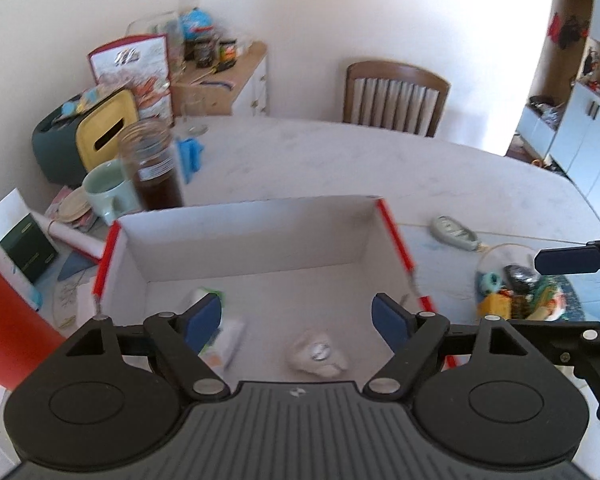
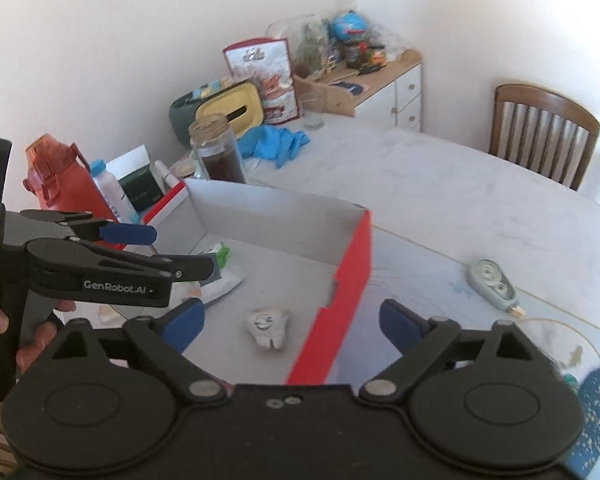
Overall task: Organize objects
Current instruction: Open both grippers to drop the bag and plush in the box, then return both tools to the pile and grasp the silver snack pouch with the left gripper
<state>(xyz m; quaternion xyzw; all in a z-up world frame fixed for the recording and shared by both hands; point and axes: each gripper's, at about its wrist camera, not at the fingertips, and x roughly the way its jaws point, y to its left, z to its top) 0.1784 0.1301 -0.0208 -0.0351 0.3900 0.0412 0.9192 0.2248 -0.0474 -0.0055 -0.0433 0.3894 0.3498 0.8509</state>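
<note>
An open white cardboard box with red outer walls [image 1: 252,208] [image 2: 342,280] stands on the table. On its floor lie a white tooth-shaped item with a round emblem [image 1: 318,354] [image 2: 267,326] and a white tube with a green end [image 1: 228,336] [image 2: 222,276]. My left gripper [image 1: 296,312] [image 2: 176,250] hangs open above the box with nothing between its blue pads. My right gripper [image 2: 292,312] is open and empty too, spanning the box's right wall; one of its blue pads [image 1: 564,262] shows at the right edge of the left wrist view.
Right of the box lie a grey correction-tape dispenser [image 1: 454,234] [image 2: 492,280] and a glass bowl of small items [image 1: 516,292]. Behind the box stand a dark-filled jar [image 1: 154,164] [image 2: 220,152], a green mug [image 1: 108,192] and a red bottle [image 2: 64,184]. A chair [image 1: 396,96] is at the far edge.
</note>
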